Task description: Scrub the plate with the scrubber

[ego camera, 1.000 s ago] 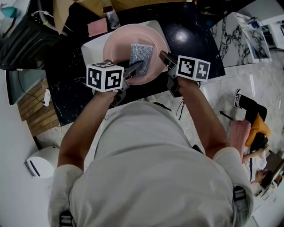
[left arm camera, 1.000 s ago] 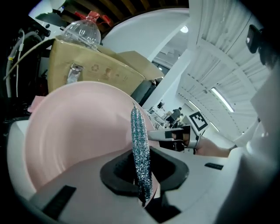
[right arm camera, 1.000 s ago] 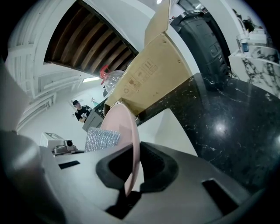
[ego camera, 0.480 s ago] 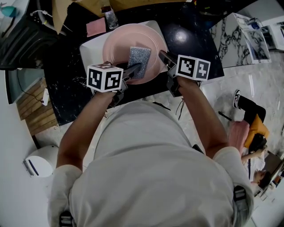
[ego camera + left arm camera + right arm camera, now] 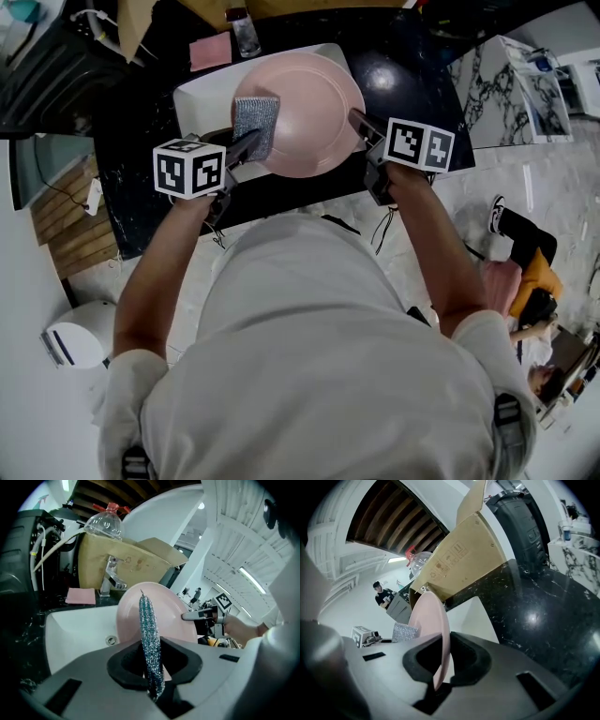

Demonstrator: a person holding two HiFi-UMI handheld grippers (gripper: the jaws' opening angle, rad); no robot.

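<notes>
A pink plate (image 5: 305, 108) is held over the white sink (image 5: 202, 94). My right gripper (image 5: 361, 124) is shut on its right rim, and the plate (image 5: 433, 634) runs edge-on between the jaws in the right gripper view. A silver glittery scrubber (image 5: 256, 122) lies against the plate's left part, with my left gripper (image 5: 242, 148) shut on it. In the left gripper view the scrubber (image 5: 150, 644) stands edge-on between the jaws in front of the plate (image 5: 171, 616).
A tap (image 5: 111, 576), a clear plastic bottle (image 5: 104, 524) and a pink cloth (image 5: 80, 596) sit behind the sink beside a cardboard box (image 5: 468, 555). Black marble counter (image 5: 412, 84) surrounds the sink. People are in the room's background.
The scrubber has slid from the plate's middle to its left part, with my left gripper moving left. The plate has shifted slightly up and right in the view.
</notes>
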